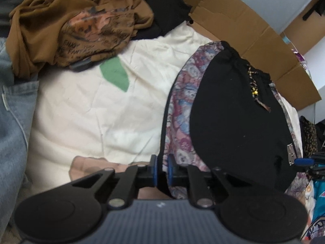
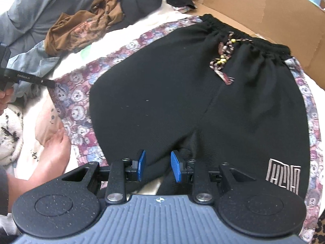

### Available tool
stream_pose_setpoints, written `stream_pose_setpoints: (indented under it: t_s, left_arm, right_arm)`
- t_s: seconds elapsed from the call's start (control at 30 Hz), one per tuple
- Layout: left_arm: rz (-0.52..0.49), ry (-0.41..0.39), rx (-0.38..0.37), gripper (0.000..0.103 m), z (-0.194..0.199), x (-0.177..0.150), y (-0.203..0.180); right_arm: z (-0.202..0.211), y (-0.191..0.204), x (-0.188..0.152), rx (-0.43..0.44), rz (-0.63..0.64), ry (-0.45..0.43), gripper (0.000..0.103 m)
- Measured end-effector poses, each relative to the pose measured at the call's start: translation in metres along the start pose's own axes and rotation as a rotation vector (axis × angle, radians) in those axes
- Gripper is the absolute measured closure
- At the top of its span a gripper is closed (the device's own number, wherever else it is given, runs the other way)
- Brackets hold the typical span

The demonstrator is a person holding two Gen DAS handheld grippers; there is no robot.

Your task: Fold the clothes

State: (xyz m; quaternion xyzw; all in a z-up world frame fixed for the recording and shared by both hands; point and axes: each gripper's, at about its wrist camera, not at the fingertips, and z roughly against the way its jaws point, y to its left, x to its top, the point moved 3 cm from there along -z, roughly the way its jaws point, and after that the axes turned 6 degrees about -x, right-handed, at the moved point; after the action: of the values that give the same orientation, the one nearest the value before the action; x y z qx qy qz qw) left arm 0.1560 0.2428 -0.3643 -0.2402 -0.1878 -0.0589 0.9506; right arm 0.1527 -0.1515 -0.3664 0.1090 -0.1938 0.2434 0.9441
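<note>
Black shorts [image 2: 162,93] with floral bear side panels, a braided drawstring [image 2: 223,61] and a grey logo lie flat on a cream sheet. My left gripper [image 1: 162,169] is shut on the shorts' left hem edge [image 1: 174,122]; it also shows at the left of the right wrist view [image 2: 47,82]. My right gripper [image 2: 158,165] is open, its blue pads astride the crotch fold at the shorts' lower edge, with black fabric between them.
A brown printed shirt [image 1: 81,26] and blue denim [image 1: 12,122] lie heaped at the left. Dark clothes lie beyond. A flattened cardboard box [image 1: 254,30] borders the far right side. The cream sheet [image 1: 91,111] has a green patch.
</note>
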Motion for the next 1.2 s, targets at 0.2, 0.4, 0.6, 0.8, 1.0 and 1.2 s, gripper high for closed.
stream_pose_setpoints:
  t_s: [0.2,0.4,0.6,0.8,1.0,1.2]
  left_arm:
    - [0.015,-0.003,-0.037,0.093,0.004,0.006,-0.023]
    - [-0.003,0.010,-0.038,0.094,-0.004,0.011,-0.044]
    - [0.039,0.007,-0.058,0.094,-0.010,0.010,-0.048]
    - [0.068,-0.003,-0.091,0.094,-0.015,0.010,-0.052]
    - [0.142,-0.066,-0.131,0.094,-0.017,0.015,-0.056]
    - [0.137,-0.064,-0.157,0.094,-0.021,0.014,-0.067]
  right_arm:
    - [-0.015,0.018,0.012,0.063,0.012,-0.041,0.069]
    - [-0.036,0.045,0.020,0.190,0.014,-0.083,0.069]
    - [-0.058,0.085,0.030,0.264,0.077,-0.093,0.069]
    - [-0.069,0.111,0.048,0.290,0.069,-0.133,0.067]
    - [-0.074,0.142,0.063,0.301,0.085,-0.161,0.063]
    - [-0.074,0.154,0.071,0.300,0.061,-0.182,0.054]
